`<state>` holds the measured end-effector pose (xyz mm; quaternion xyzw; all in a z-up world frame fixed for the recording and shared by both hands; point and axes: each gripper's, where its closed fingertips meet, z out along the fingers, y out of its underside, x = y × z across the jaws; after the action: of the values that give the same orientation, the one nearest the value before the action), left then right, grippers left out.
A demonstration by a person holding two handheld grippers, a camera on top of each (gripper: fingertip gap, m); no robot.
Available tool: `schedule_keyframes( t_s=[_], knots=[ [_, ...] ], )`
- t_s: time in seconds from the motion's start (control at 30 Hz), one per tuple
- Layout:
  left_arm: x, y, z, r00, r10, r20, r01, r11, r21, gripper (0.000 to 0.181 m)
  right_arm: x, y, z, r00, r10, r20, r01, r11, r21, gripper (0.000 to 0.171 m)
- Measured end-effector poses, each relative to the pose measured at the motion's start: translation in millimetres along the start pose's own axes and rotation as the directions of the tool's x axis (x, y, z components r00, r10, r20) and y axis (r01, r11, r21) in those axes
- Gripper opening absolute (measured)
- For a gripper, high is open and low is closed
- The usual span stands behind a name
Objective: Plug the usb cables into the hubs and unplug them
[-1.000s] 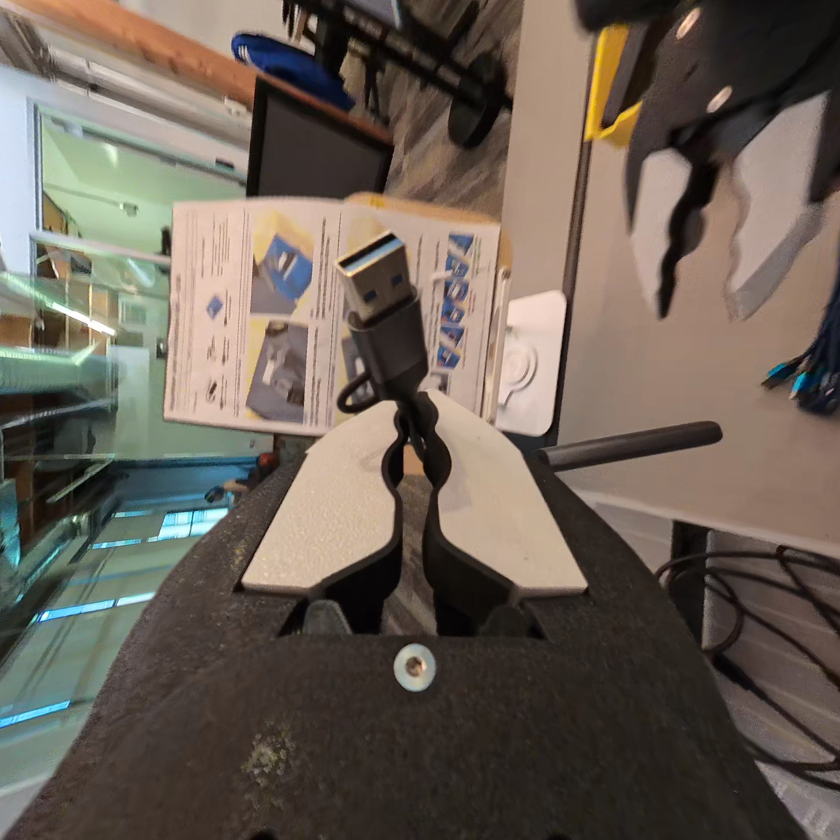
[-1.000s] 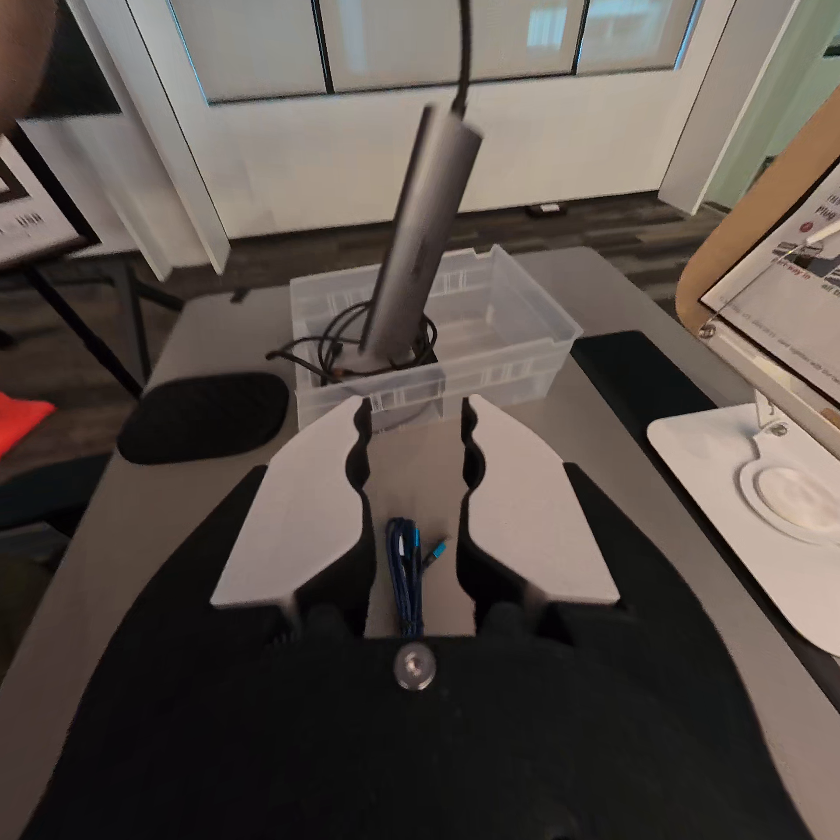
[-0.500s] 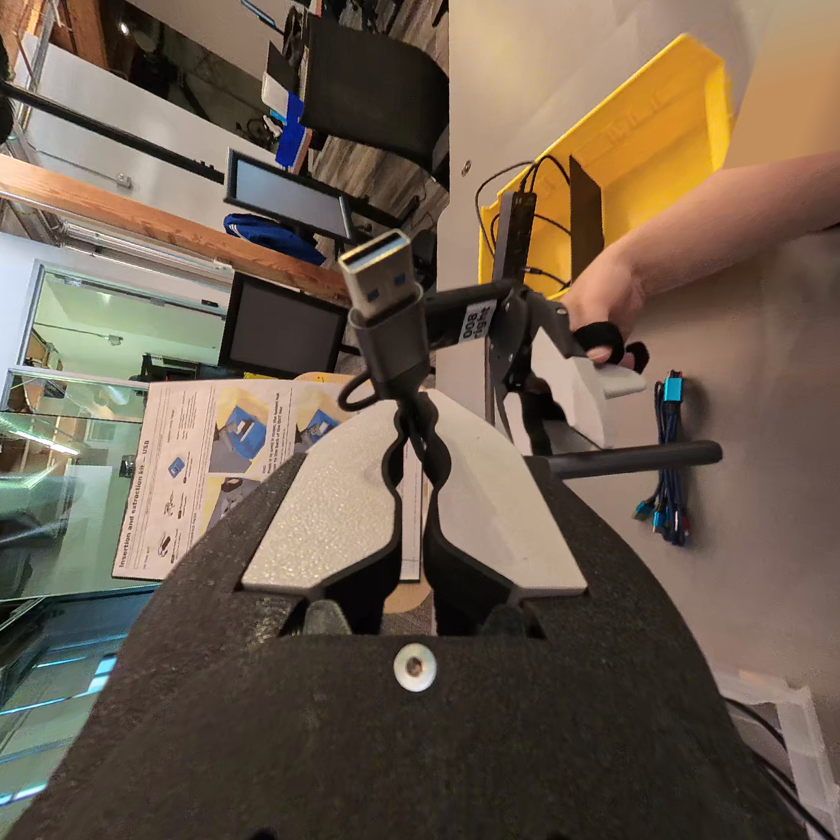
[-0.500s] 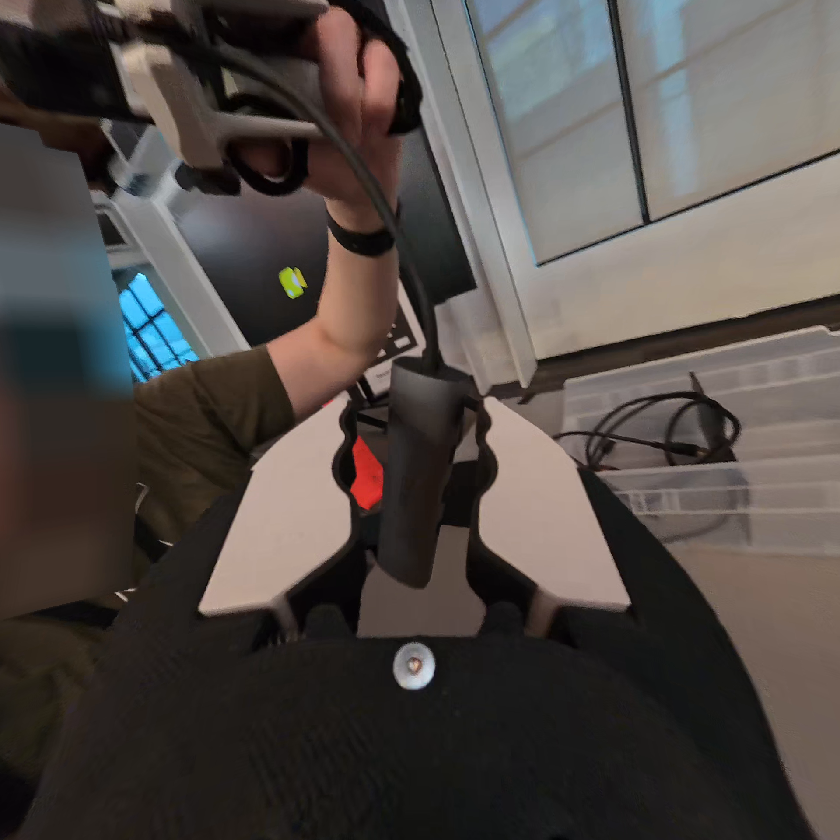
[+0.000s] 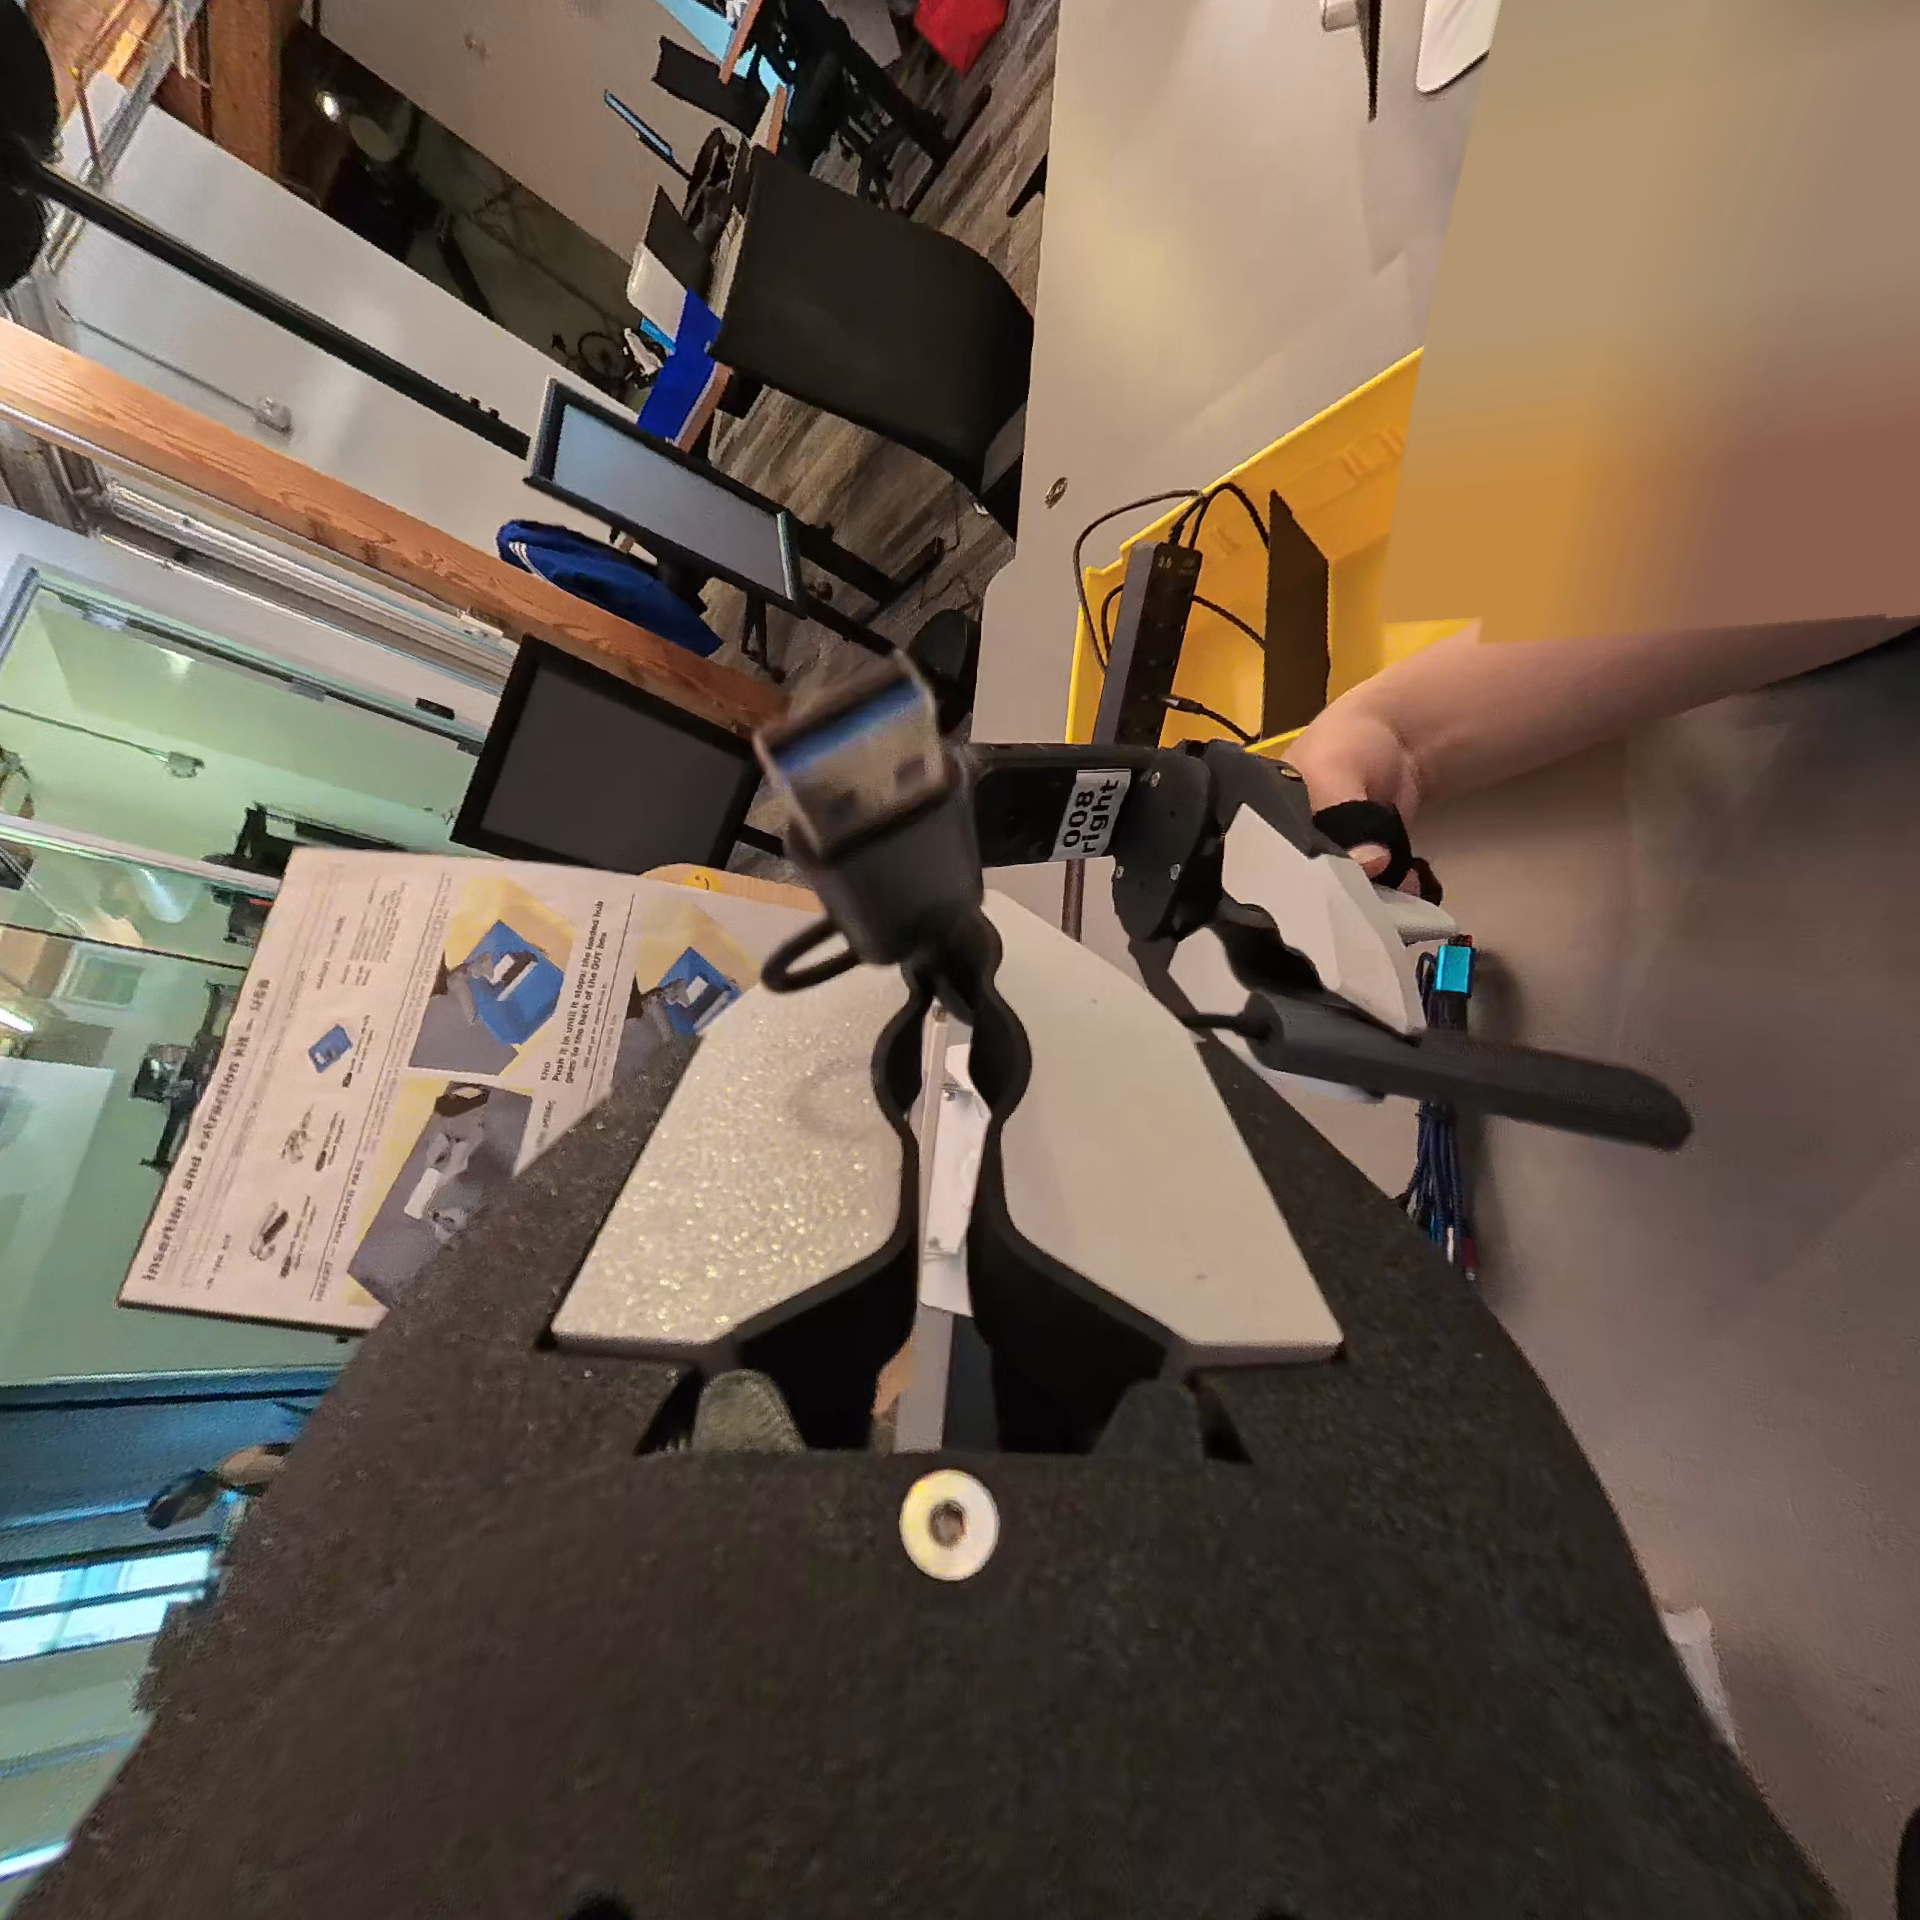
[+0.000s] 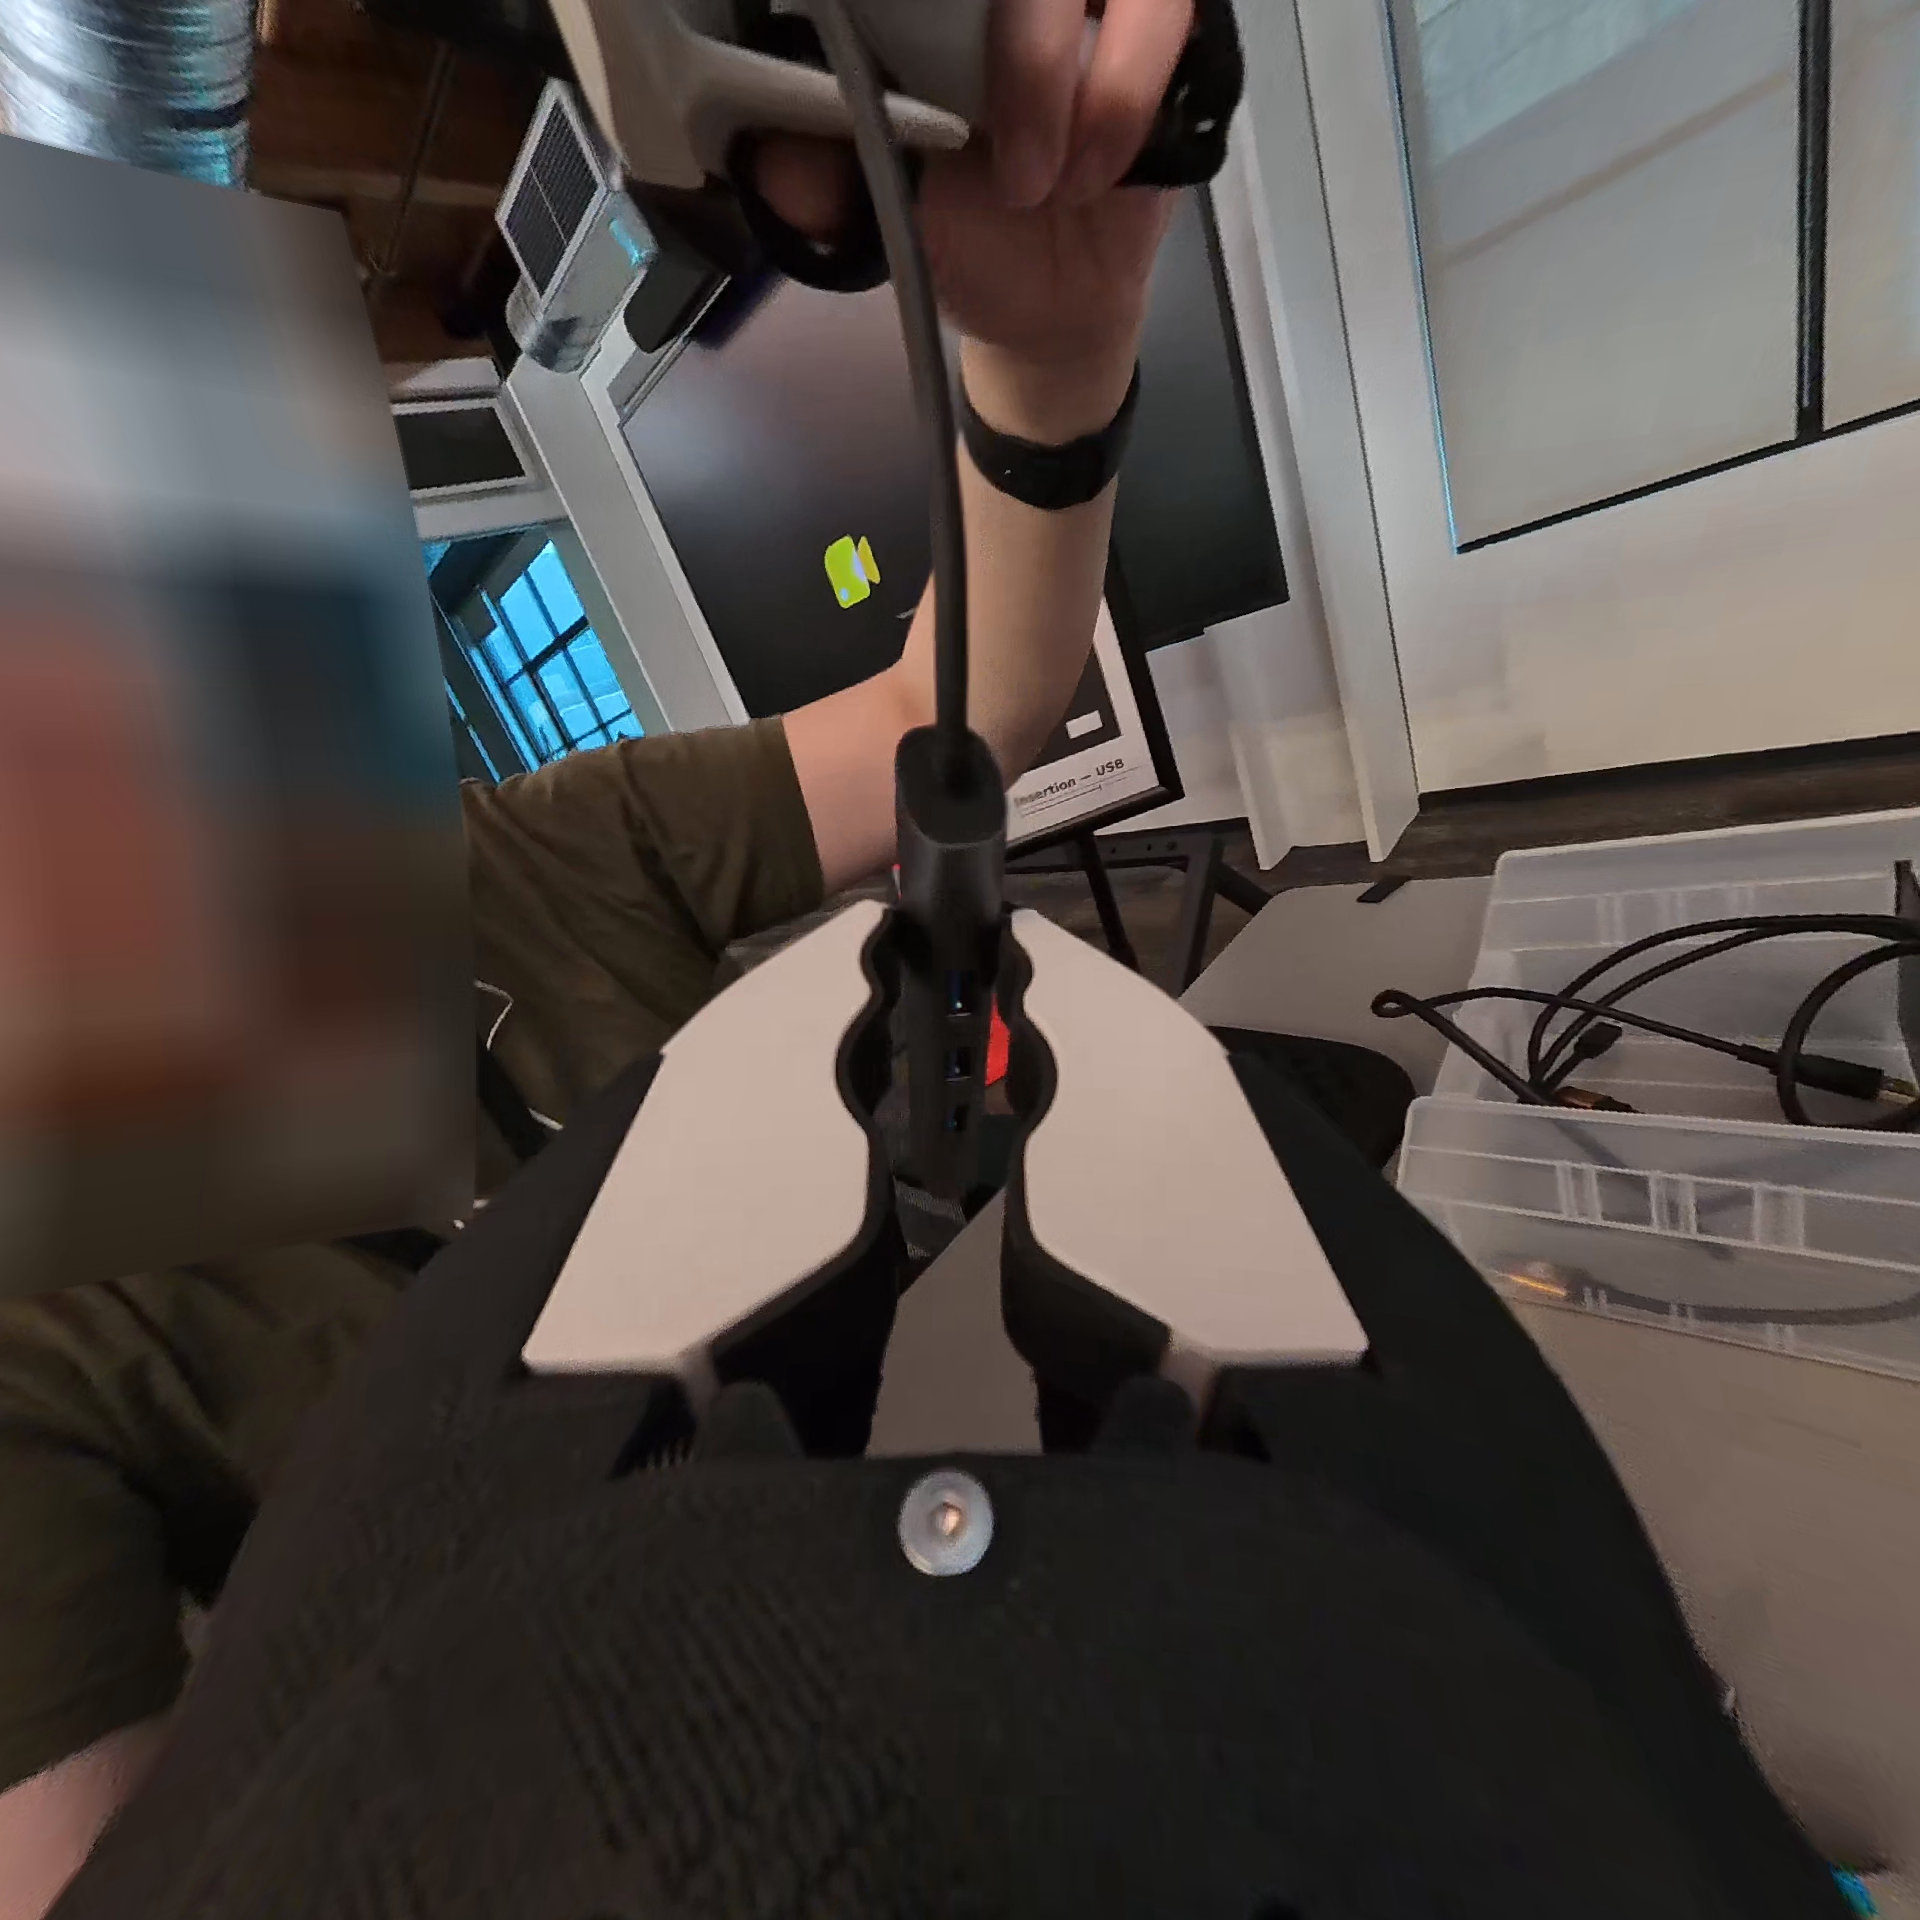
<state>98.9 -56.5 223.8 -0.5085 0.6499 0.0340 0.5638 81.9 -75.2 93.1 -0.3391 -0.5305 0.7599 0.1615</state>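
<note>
Protruding beyond the closed left gripper (image 5: 951,997), USB-A plug (image 5: 852,774) is pinched at its cable neck, pointing forward. Right gripper (image 6: 940,935) clamps grey USB hub (image 6: 940,997) lengthwise between fingers, cable end outward.

The right gripper (image 6: 940,1039) now squeezes the dark hub (image 6: 940,997) — a second ago its jaws were wide apart and the hub hung free above the clear bin (image 6: 1662,1174). The USB plug (image 5: 862,790) now leans over more.
</note>
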Motion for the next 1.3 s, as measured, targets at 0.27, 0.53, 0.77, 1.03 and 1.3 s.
schedule_keyframes(
  t_s=[0.27,0.53,0.77,1.03,1.3],
  knots=[
    [-38.4,63.8,-3.2,0.961,-0.241,0.134,0.256,0.961,-0.109,0.035,23.7,-33.1,-13.7,0.957,0.288,-0.025,-0.271,0.924,0.269,0.016],
    [-33.8,148.5,-38.8,0.857,-0.428,0.287,0.474,0.874,-0.111,0.059,65.3,-42.4,-55.1,0.881,0.449,-0.147,-0.314,0.789,0.528,0.016],
    [19.6,183.8,-46.5,0.766,-0.533,0.360,0.585,0.810,-0.046,0.056,87.2,-47.7,-107.0,0.802,0.543,-0.249,-0.198,0.635,0.747,0.017],
    [76.2,161.5,50.4,0.853,-0.403,0.332,0.462,0.879,-0.119,0.060,86.2,-47.2,-119.7,0.778,0.614,-0.132,-0.209,0.451,0.868,0.016],
    [51.0,135.8,92.1,0.810,-0.413,0.416,0.432,0.900,0.051,0.059,80.8,-48.4,-108.8,0.784,0.620,-0.032,-0.272,0.389,0.880,0.016]
  ],
)
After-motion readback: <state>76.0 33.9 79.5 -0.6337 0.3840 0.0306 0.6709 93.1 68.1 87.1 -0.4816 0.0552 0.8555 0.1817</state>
